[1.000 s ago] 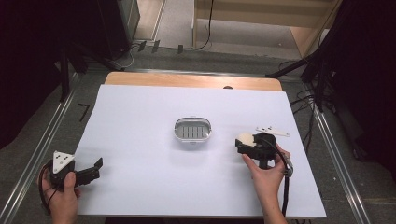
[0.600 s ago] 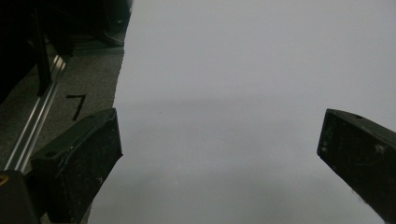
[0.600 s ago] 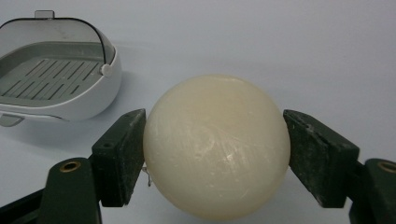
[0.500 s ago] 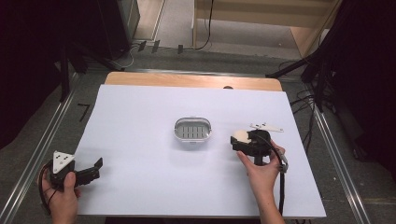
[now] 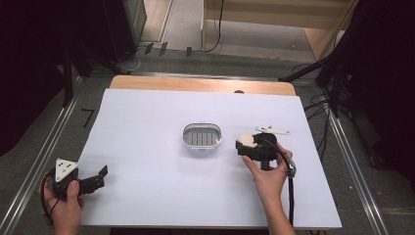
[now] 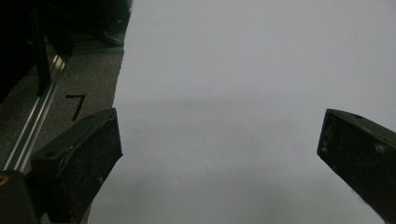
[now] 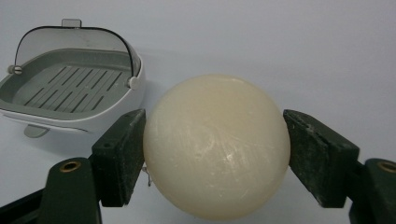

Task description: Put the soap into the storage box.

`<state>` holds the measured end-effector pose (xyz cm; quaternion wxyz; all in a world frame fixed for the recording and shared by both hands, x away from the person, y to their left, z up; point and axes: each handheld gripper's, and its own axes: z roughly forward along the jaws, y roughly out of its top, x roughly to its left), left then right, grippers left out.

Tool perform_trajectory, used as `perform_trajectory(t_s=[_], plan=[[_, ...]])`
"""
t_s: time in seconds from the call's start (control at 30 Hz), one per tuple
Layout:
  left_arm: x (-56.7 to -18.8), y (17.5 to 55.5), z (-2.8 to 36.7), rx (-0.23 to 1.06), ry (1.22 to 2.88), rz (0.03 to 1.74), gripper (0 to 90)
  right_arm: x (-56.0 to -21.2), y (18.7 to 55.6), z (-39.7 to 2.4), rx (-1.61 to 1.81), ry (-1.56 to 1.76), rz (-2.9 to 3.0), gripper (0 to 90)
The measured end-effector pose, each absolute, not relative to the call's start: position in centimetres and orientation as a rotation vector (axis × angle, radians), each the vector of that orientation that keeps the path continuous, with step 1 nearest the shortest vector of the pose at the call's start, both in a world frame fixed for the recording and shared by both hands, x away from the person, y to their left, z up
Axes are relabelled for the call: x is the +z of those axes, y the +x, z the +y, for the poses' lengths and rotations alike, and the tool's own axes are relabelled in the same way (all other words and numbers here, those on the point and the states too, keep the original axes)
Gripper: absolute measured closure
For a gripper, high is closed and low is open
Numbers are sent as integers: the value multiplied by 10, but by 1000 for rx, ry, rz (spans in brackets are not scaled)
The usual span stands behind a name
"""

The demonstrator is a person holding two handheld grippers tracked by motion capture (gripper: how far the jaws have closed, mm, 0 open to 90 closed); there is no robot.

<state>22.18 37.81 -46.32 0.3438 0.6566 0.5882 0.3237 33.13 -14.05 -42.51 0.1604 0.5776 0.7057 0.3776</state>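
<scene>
White table (image 5: pixel 147 147), soap dish (image 5: pixel 201 137), clear approach

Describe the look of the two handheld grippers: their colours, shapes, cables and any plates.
Both are black. The left gripper carries a pale grey three-cornered plate with small holes. The right gripper has a similar plate and a black cable trailing back along the forearm. The fingers are blocky, dark pads, scuffed and dusty. No sleeves show.

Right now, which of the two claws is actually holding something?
The right claw: its jaws clamp a cream-coloured ball beside the soap dish. The left claw gapes open over bare white table.
</scene>
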Motion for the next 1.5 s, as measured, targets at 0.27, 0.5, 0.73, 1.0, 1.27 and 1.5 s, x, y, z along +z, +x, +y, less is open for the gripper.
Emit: perform_trajectory(t_s=[0.27, 0.5, 0.73, 1.0, 1.27, 1.5], plan=[[-463, 222, 378, 841, 1706, 1528, 3, -423, 334, -133, 1088, 1636, 2024, 254], [-463, 222, 378, 839, 1705, 1529, 3, -420, 337, -125, 1103, 1633, 2030, 254], [-463, 222, 378, 838, 1706, 1528, 3, -416, 340, -115, 1109, 1613, 2043, 254], [-463, 222, 378, 836, 1705, 1526, 3, -415, 344, -105, 1120, 1605, 2057, 254], [-463, 222, 379, 830, 1705, 1527, 3, -412, 347, -96, 1130, 1593, 2065, 254], [-463, 222, 379, 832, 1704, 1526, 3, -409, 349, -89, 1144, 1581, 2070, 254]])
